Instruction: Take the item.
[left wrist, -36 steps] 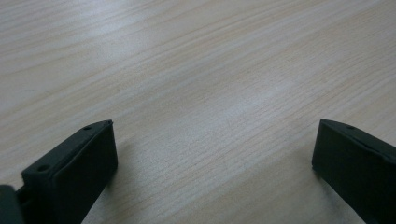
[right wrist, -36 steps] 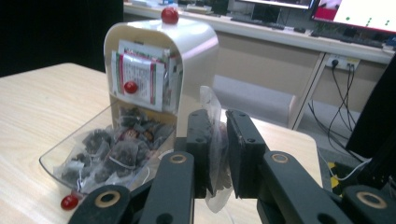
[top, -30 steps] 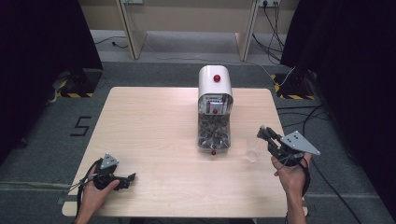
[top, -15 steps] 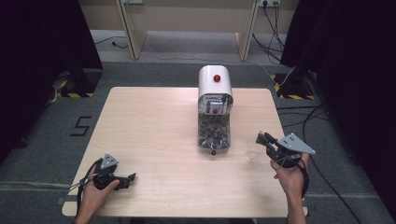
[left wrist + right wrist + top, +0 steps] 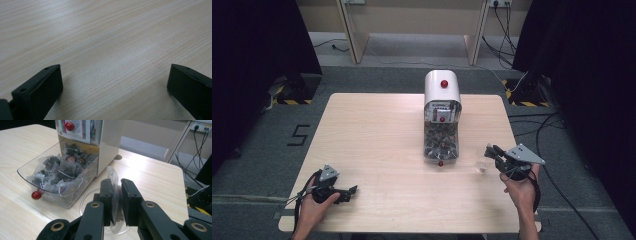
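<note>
A white dispenser box point(image 5: 442, 95) stands mid-table with its clear drawer point(image 5: 53, 185) pulled out, full of tea bags point(image 5: 60, 171). My right gripper point(image 5: 116, 192) is shut on one tea bag point(image 5: 113, 178), holding it just above a clear glass cup point(image 5: 87, 198) to the drawer's right; the high view has this gripper point(image 5: 490, 151) beside the cup point(image 5: 481, 166). My left gripper point(image 5: 350, 190) rests on the table point(image 5: 377, 135) near its front left corner, its jaws wide apart over bare wood point(image 5: 112, 55).
Red knobs mark the drawer front point(image 5: 36, 195) and the box face point(image 5: 69, 126). Cables point(image 5: 547, 125) trail over the floor to the right of the table. Desk legs point(image 5: 354, 30) stand beyond the far edge.
My right gripper with the tea bag has shifted slightly left and down toward the cup. The left gripper has stayed put.
</note>
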`<state>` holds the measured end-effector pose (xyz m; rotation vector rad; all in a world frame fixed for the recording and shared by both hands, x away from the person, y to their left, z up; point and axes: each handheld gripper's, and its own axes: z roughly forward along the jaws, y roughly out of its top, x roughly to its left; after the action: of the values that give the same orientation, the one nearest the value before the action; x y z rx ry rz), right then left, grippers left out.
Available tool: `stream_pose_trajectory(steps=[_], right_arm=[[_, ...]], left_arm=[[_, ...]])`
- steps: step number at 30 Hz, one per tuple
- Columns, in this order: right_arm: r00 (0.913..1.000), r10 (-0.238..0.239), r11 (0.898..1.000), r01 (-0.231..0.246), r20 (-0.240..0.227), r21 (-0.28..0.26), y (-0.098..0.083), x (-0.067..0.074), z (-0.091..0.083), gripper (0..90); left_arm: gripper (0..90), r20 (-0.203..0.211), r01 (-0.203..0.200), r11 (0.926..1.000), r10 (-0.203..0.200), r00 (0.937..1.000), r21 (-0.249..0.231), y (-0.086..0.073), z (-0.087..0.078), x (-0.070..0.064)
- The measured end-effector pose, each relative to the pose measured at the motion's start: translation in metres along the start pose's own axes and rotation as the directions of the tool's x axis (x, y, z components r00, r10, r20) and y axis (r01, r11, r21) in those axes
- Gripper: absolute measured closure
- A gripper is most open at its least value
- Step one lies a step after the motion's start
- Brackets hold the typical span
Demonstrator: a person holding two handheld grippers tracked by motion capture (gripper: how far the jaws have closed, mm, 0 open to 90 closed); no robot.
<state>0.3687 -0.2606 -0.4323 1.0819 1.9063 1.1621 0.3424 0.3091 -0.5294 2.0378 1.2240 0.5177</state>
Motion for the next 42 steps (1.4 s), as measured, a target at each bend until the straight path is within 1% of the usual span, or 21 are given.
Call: stream_pose_trajectory(steps=[15,17,18,22,33,41,42], right_arm=[[0.9998,-0.01,0.999,0.01,-0.018,0.036,-0.007,0.003,0.011,80.0],[0.9998,-0.003,0.999,0.004,-0.018,0.044,-0.008,0.005,0.013,80.0],[0.9998,-0.01,0.999,0.011,-0.018,0.045,-0.009,0.004,0.014,80.0],[0.9997,-0.011,0.999,0.012,-0.02,0.052,-0.01,0.005,0.017,80.0],[0.9997,0.002,0.998,-0.001,-0.026,0.056,-0.013,0.003,0.019,77.8],[0.9997,-0.008,0.999,0.008,-0.025,0.036,-0.009,0.005,0.016,76.7],[0.9996,-0.003,0.999,0.004,-0.027,0.036,-0.008,0.005,0.016,76.5]], left_arm=[[0.0,0.0,0.0,1.0,0.0,1.0,0.0,0.0,0.0,0.0],[0.0,0.0,0.0,1.0,0.0,1.0,0.0,0.0,0.0,0.0],[0.0,0.0,0.0,1.0,0.0,1.0,0.0,0.0,0.0,0.0],[0.0,0.0,0.0,1.0,0.0,1.0,0.0,0.0,0.0,0.0],[0.0,0.0,0.0,1.0,0.0,1.0,0.0,0.0,0.0,0.0],[0.0,0.0,0.0,1.0,0.0,1.0,0.0,0.0,0.0,0.0],[0.0,0.0,0.0,1.0,0.0,1.0,0.0,0.0,0.0,0.0]])
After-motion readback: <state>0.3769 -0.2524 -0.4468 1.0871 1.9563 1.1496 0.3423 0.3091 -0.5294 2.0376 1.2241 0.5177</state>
